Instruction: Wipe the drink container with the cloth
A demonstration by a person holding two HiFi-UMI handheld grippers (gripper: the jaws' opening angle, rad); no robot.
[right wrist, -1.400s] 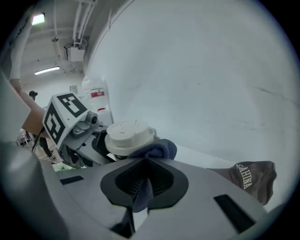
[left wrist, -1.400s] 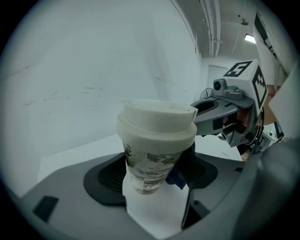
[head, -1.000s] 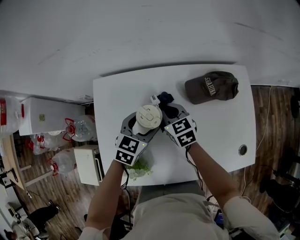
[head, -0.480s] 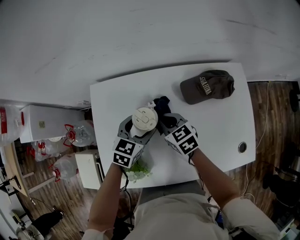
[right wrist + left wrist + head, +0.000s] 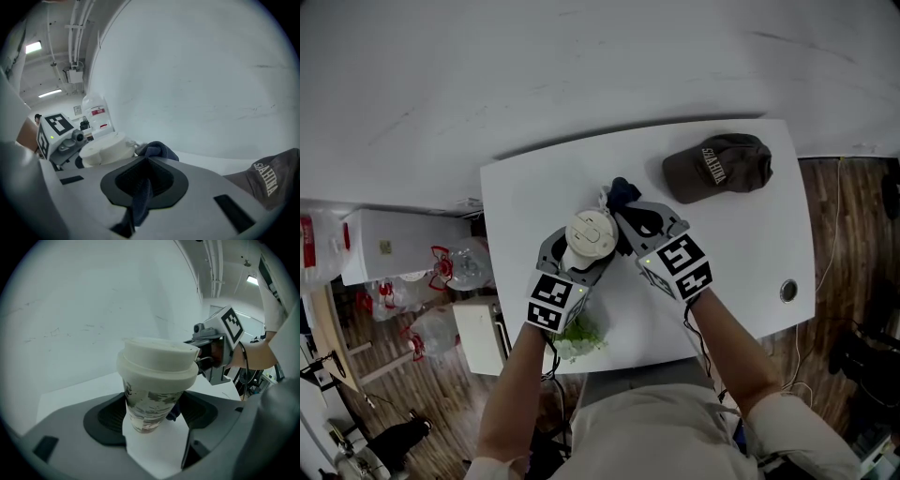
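a white table (image 5: 750,253) stands against a pale wall (image 5: 581,66). a dark brown cap (image 5: 717,167) with pale lettering lies near its far right corner. a small round fitting (image 5: 788,291), perhaps a cable hole, sits close to the right edge. beside the table's left end, on the wooden floor (image 5: 441,375), are a white box (image 5: 389,246) and clear plastic jugs (image 5: 461,258). something leafy green (image 5: 579,337) shows at the near edge.

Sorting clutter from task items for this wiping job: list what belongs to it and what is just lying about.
In the job:
- lidded cup, clamped in the left gripper
- dark blue cloth, pinched in the right gripper

Lying about:
- brown cap on the white table
- green clump at the table's near edge
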